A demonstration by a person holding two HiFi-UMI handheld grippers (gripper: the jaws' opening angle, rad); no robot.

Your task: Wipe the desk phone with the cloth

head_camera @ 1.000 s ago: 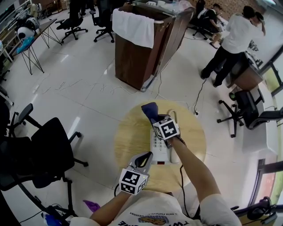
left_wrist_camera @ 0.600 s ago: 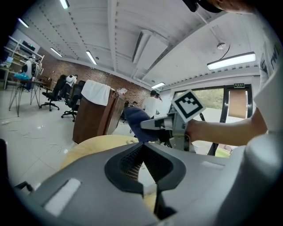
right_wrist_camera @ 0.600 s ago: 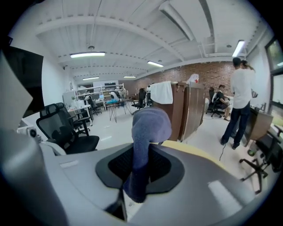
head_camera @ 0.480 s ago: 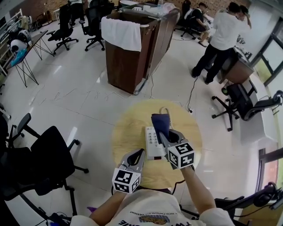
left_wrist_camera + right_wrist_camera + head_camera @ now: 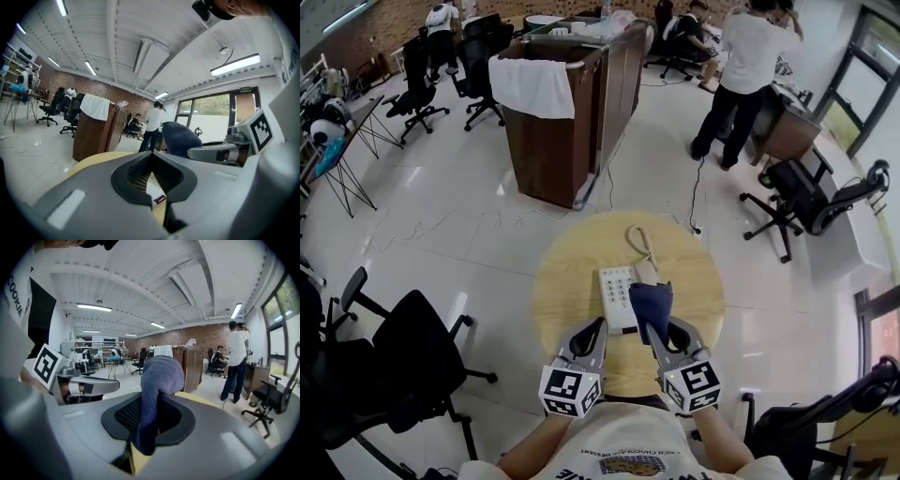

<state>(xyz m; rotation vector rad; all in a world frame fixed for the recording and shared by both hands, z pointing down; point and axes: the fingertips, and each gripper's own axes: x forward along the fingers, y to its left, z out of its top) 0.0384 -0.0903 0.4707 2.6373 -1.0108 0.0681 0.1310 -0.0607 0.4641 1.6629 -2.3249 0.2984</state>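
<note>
Right gripper (image 5: 657, 330) pinching a dark blue cloth (image 5: 649, 302) by the white desk phone (image 5: 616, 289), left gripper (image 5: 593, 331) pressed together, empty, round wooden surface (image 5: 572, 281), office chairs (image 5: 411, 349), people (image 5: 742, 70) beyond.

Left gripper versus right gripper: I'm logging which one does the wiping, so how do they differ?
The right gripper is shut on the dark blue cloth; the left gripper is shut on nothing. The right gripper's cloth overlaps the desk phone's right side; the left gripper sits at its left. Both point forward over the round table.
</note>
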